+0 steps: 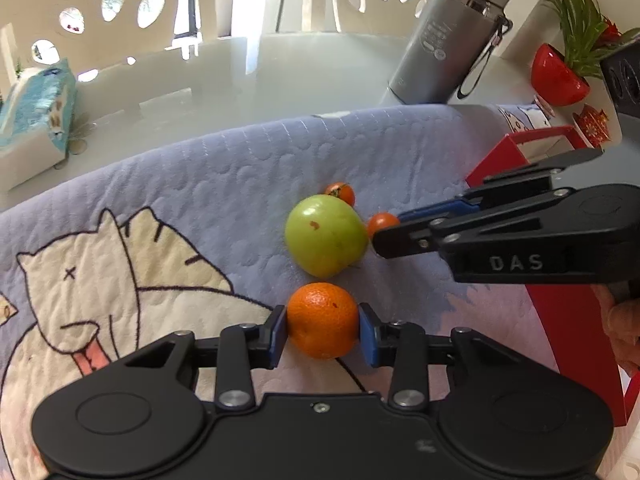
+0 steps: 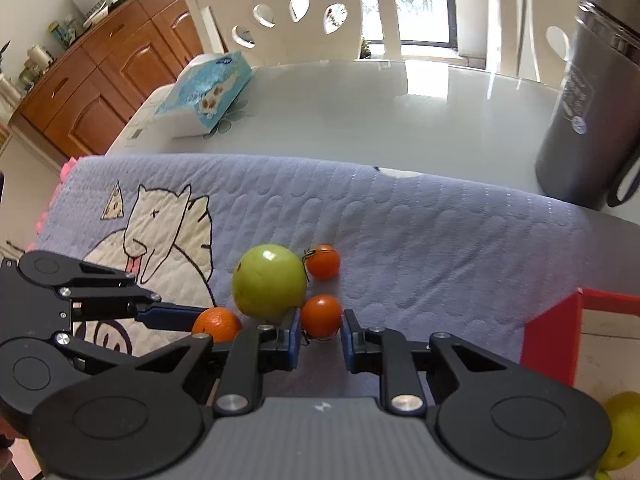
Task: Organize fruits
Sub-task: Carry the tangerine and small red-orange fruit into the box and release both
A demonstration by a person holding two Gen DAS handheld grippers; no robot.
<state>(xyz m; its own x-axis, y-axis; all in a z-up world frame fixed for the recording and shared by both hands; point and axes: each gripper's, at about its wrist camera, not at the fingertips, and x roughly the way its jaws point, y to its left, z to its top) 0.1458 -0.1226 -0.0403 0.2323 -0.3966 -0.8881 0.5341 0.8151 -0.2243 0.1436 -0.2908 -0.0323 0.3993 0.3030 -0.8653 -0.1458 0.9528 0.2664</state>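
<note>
My left gripper (image 1: 322, 322) is clenched on the orange (image 1: 322, 320); both blue pads (image 1: 277, 330) press its sides, and the fruit sits low on the mat. From the right wrist view I see that same orange (image 2: 218, 323) partly hidden behind my right gripper's linkage, with the left gripper's finger reaching in along it.

My right gripper (image 2: 321, 322) grips the near cherry tomato (image 2: 321, 316): the blue pads (image 2: 295, 330) touch it on both sides. In the left wrist view that tomato (image 1: 382, 222) shows just past the right gripper's tip (image 1: 390, 236), right beside the green apple (image 1: 326, 234).

The green apple (image 2: 269, 280) sits on the mat between the two held fruits, just beyond the orange and touching or nearly touching the near tomato. A second cherry tomato (image 2: 323, 261) lies free behind the apple, close against it; in the left view it (image 1: 341, 192) peeks out over the apple's top.

All of it rests on a lilac quilted mat with a cat drawing (image 1: 160, 208) on a glossy white table (image 2: 380, 112). A red box (image 2: 552, 332) stands at the mat's right edge, with a yellow-green fruit (image 2: 622, 432) inside it; I can't tell what kind. A grey flask (image 1: 448, 40), a tissue pack (image 2: 208, 88) and a red pot with a plant (image 1: 560, 76) stand further back.
</note>
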